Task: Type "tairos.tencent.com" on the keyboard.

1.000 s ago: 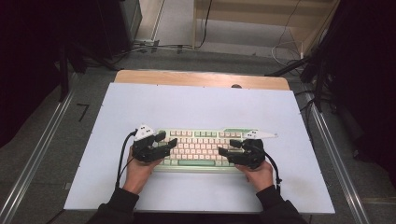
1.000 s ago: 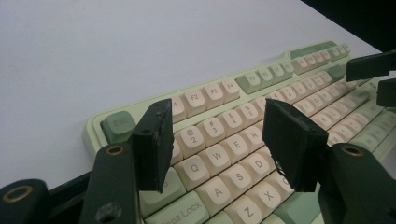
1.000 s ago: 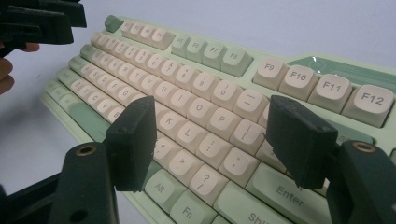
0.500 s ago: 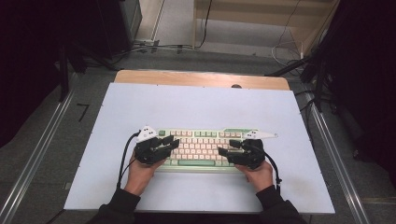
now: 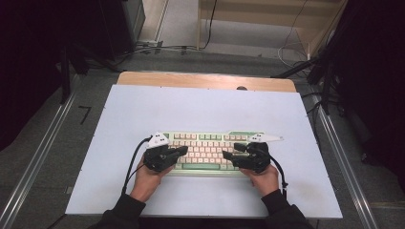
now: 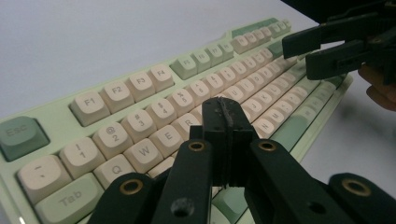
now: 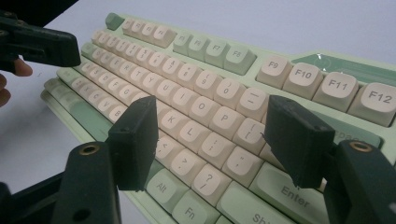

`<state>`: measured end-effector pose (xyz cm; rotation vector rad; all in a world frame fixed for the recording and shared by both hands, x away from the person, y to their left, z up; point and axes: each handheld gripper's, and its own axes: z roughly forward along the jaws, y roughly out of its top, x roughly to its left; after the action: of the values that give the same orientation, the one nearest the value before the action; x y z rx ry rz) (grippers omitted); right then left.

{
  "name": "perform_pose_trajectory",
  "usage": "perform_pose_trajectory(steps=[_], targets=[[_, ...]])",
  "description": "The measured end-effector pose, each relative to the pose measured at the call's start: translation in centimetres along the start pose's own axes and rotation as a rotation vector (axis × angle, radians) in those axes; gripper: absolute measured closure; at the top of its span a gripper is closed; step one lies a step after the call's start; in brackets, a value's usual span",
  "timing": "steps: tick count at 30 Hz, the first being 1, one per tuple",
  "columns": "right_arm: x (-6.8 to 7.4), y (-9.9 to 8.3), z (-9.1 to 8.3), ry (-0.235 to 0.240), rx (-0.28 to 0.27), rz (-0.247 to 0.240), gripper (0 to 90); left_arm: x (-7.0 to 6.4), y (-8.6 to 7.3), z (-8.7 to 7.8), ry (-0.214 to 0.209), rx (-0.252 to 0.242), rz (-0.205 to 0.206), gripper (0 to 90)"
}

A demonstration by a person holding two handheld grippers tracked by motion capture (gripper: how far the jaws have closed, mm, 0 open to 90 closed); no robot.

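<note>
The keyboard lies flat on the pale table, near its front edge and a little right of centre, its long side running across the person's view. Its case is mint-green plastic with rounded, cream keycaps; a few keys, such as Esc, Tab, Enter and some function keys, are green, and the legends are printed in grey.

The left gripper is over the keyboard's left end, its two black jaws pressed together with nothing between them, the tips over the letter rows close to the R key. Since the earlier frames it has shifted slightly inward along the keyboard, and its white three-cornered plate now sits at the keyboard's upper left corner. The jaws are matte black with brass-coloured pivot pins and scuffed pad faces.

The right gripper is over the right end, its jaws spread wide apart and holding nothing, straddling the keys around L, P and the punctuation row. It has hardly moved from half a second ago. Each gripper rests in a hand, left hand and right hand, with dark sleeves at the table's front edge.
</note>
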<state>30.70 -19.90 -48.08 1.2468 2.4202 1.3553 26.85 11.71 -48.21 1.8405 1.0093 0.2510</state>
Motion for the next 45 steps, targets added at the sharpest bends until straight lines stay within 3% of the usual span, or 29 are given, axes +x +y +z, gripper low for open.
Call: perform_pose_trajectory(steps=[18,37,40,45], targets=[[0.1,0.0,0.1,0.003,0.004,-0.001,33.7,-1.2,-0.6,1.6,0.036,0.079,0.054,90.0],[0.0,0.0,0.2,0.000,0.008,0.002,33.9,-1.2,-0.7,1.8,0.044,0.113,0.047,90.0],[0.0,-0.1,0.2,0.000,0.009,0.002,33.9,-1.1,-0.8,1.9,0.043,0.137,0.044,90.0],[0.1,-0.1,0.2,0.000,0.010,0.001,33.9,-1.0,-0.8,1.7,0.039,0.119,0.037,90.0]])
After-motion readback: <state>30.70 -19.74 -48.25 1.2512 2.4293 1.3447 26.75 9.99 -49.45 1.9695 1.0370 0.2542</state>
